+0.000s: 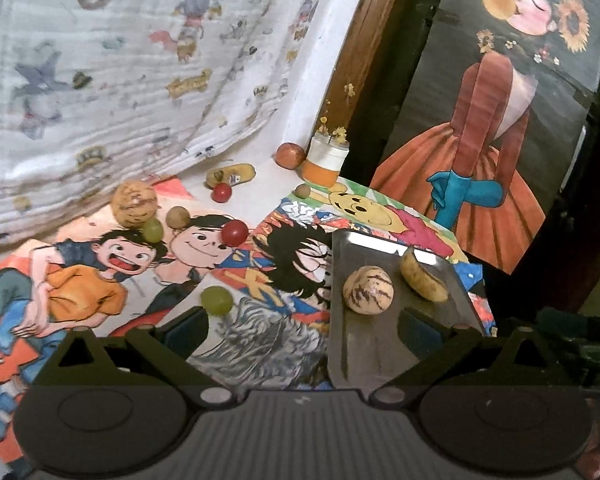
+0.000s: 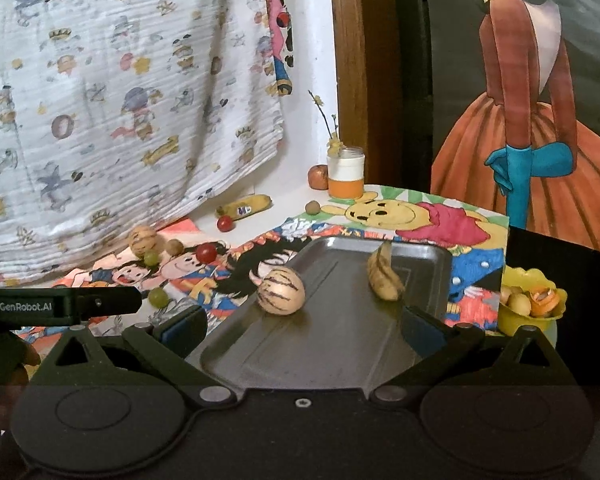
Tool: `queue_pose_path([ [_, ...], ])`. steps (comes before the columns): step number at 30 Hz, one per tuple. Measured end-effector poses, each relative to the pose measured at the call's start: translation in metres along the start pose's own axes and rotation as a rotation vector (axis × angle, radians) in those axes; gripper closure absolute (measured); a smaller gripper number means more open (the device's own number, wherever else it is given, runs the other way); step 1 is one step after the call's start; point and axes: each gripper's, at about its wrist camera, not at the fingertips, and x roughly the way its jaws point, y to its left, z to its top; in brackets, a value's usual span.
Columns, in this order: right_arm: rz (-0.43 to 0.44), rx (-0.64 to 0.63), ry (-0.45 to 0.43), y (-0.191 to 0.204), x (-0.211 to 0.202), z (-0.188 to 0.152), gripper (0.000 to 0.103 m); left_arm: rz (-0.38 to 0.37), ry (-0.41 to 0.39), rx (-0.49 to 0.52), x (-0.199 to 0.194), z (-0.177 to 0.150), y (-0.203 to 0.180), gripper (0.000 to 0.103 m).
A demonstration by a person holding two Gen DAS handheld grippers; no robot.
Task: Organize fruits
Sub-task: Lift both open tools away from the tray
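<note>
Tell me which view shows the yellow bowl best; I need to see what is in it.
The right wrist view: the yellow bowl sits at the table's right edge, holding small pale fruits and orange peel. The left wrist view does not show it at all.

Wide-open right claw (image 2: 300,326) above metal tray (image 2: 332,344) — melon (image 2: 281,290), banana (image 2: 385,276).

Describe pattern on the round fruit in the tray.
Cream skin with dark stripes on the round fruit; right wrist view shows it best.

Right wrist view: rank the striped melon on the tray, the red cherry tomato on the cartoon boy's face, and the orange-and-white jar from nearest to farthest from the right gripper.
1. Striped melon, on the tray's left side.
2. Red cherry tomato, farther left on the drawings.
3. Orange-and-white jar, at the back by the wall.
</note>
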Motion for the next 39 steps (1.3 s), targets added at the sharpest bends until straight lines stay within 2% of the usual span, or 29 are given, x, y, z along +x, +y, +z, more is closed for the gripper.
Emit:
queue_pose_path([
  [5, -0.010, 0.011, 0.014, 0.016, -0.014, -0.015, 0.001, 0.019, -0.025, 0.031, -0.022, -0.012, 0.000, 0.000],
  [20, -0.049, 0.030, 0.118, 0.048, -0.022, -0.056, 0.001, 0.066, 0.004, 0.035, -0.054, -0.044, 0.027, 0.000],
  [39, -0.001, 0.044, 0.201, 0.076, -0.013, -0.066, 0.001, 0.145, 0.025, -0.007, -0.067, -0.047, 0.063, 0.000],
])
